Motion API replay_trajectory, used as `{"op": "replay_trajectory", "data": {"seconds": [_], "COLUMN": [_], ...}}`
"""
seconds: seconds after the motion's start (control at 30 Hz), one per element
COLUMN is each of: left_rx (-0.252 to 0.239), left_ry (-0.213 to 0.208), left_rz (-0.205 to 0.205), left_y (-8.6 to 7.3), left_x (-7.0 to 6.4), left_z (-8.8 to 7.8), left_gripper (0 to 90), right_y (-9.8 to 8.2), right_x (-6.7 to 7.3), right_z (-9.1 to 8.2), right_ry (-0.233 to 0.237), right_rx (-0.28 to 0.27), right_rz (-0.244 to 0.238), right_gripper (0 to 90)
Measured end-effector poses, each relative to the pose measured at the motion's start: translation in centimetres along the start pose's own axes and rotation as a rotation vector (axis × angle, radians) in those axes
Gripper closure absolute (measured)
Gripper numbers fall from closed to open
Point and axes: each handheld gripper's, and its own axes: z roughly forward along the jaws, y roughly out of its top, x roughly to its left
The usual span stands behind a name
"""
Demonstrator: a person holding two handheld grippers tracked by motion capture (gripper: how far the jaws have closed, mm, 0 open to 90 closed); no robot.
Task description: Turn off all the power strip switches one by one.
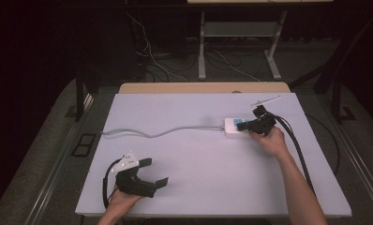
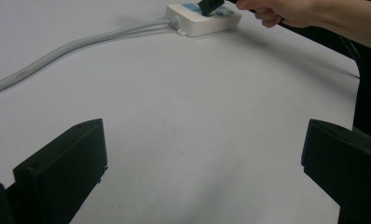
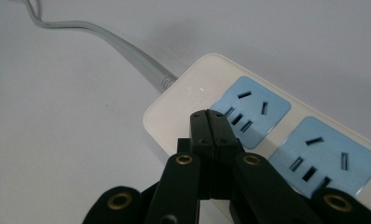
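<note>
A white power strip (image 1: pixel 230 127) with blue socket faces (image 3: pixel 253 109) lies at the right of the table, and its grey cable (image 1: pixel 161 132) runs off to the left. My right gripper (image 1: pixel 242 125) is shut with nothing between its jaws. Its tips (image 3: pixel 208 116) rest at the strip's top by the socket nearest the cable; I cannot tell whether they touch it. In the left gripper view the strip (image 2: pixel 193 23) sits far off with the right gripper (image 2: pixel 210 5) on top of it. My left gripper (image 1: pixel 155 171) stands open and holds nothing at the table's front left, its jaws (image 2: pixel 204 163) wide apart over the bare surface.
The white tabletop (image 1: pixel 212 187) spreads between the two hands. A thin light rod (image 1: pixel 266 100) lies at the back right edge. The right gripper's black cable (image 1: pixel 297 145) trails down the right side. Desk legs and wires stand beyond the table.
</note>
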Motion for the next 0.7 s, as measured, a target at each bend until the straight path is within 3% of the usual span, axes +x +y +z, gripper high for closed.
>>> {"op": "replay_trajectory", "data": {"seconds": [0.43, 0.57, 0.6, 0.7], "left_rx": [0.002, -0.001, -0.001, -0.002], "left_ry": [0.001, 0.000, -0.001, 0.001], "left_rz": [-0.004, -0.007, -0.007, -0.012], "left_y": [-0.05, -0.06, -0.06, -0.06], "left_x": [0.10, 0.07, 0.09, 0.12], "left_z": [0.03, -0.02, -0.01, 0.05], "left_gripper": [0.0, 0.0, 0.0, 0.0], "right_y": [-0.45, -0.29, -0.29, -0.51], "right_x": [0.30, 0.52, 0.75, 0.90], "right_z": [-0.09, -0.51, -0.68, -0.94], "right_ry": [-0.020, -0.017, -0.039, -0.046], "right_rx": [-0.034, -0.056, -0.026, -0.021], "right_rz": [-0.022, -0.001, -0.024, -0.024], "right_gripper": [90.0, 90.0, 90.0, 89.9]}}
